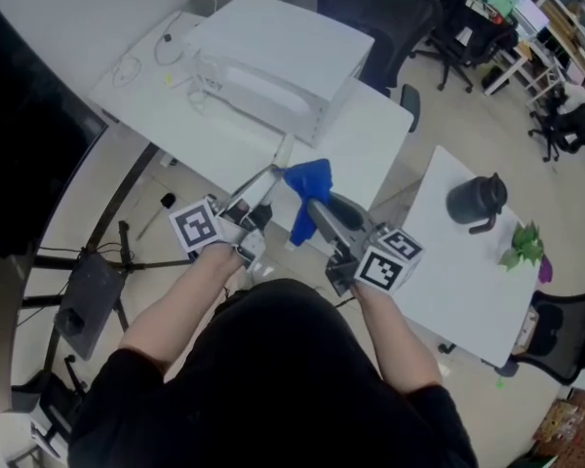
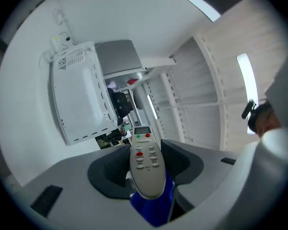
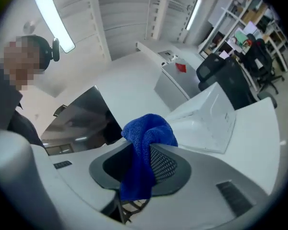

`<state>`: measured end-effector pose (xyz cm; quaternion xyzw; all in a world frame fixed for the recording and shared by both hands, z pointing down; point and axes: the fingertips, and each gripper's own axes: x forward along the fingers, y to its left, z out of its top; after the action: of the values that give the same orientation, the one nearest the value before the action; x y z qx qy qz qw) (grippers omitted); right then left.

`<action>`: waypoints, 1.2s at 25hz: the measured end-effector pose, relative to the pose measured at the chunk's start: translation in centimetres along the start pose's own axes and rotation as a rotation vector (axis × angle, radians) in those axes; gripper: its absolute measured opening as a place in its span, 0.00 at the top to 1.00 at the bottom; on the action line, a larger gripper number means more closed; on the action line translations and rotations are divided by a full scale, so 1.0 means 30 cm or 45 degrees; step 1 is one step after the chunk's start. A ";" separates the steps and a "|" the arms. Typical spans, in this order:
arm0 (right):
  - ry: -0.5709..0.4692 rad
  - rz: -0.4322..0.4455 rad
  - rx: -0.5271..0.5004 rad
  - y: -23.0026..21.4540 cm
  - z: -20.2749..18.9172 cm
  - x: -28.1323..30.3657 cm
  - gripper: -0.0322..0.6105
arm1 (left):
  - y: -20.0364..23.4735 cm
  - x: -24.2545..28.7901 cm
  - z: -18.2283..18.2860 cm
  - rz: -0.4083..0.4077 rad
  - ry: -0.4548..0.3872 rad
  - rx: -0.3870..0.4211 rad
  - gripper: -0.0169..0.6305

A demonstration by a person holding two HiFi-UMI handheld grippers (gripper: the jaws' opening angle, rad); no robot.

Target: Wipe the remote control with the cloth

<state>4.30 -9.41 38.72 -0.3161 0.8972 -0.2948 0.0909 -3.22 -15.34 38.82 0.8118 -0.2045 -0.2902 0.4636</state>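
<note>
A pale grey remote control (image 2: 145, 163) with red and green buttons stands between the jaws of my left gripper (image 2: 146, 167), which is shut on its lower part. In the head view the remote (image 1: 274, 168) points up and away from the left gripper (image 1: 257, 197). My right gripper (image 1: 319, 210) is shut on a blue cloth (image 1: 307, 185), held right beside the remote. The cloth (image 3: 144, 145) bulges out above the right gripper (image 3: 141, 169) and hangs down between its jaws. A fold of the cloth (image 2: 154, 206) shows under the remote's near end.
Both grippers hover over a white table (image 1: 370, 135) that bears a white box-shaped appliance (image 1: 273, 66) and cables at the far left. A second white table (image 1: 458, 281) to the right carries a black kettle (image 1: 476, 201) and a green plant (image 1: 525, 245). Office chairs stand behind.
</note>
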 end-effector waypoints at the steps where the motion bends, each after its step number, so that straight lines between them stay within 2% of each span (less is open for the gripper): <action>1: 0.029 0.027 0.018 0.014 -0.034 0.016 0.77 | -0.006 0.005 0.010 -0.032 -0.035 -0.065 0.65; 4: 0.105 0.094 0.029 0.056 -0.109 0.056 0.77 | -0.001 0.007 0.017 -0.071 -0.085 -0.180 0.66; 8: 0.131 0.111 0.018 0.061 -0.127 0.086 0.77 | -0.013 0.014 -0.022 -0.097 -0.022 -0.207 0.66; 16: 0.000 0.023 0.000 -0.049 0.029 0.053 0.77 | -0.077 0.008 -0.141 -0.213 0.174 -0.237 0.66; 19: -0.048 -0.002 -0.005 -0.074 0.087 0.041 0.77 | -0.086 0.002 -0.169 -0.233 0.204 -0.256 0.66; 22: -0.083 0.002 -0.015 -0.062 0.118 0.028 0.77 | -0.079 0.005 -0.153 -0.233 0.183 -0.255 0.66; 24: -0.084 0.027 -0.010 -0.035 0.108 0.018 0.77 | -0.063 0.008 -0.112 -0.218 0.134 -0.245 0.66; 27: -0.014 0.096 -0.001 0.024 0.028 0.024 0.77 | -0.030 0.013 -0.030 -0.182 0.035 -0.227 0.65; 30: 0.071 0.152 0.008 0.072 -0.063 0.046 0.77 | -0.020 0.021 0.021 -0.176 -0.017 -0.222 0.65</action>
<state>1.45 -8.01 39.02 -0.2533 0.9157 -0.3005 0.0842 -3.13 -15.83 37.85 0.7786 -0.1250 -0.3436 0.5099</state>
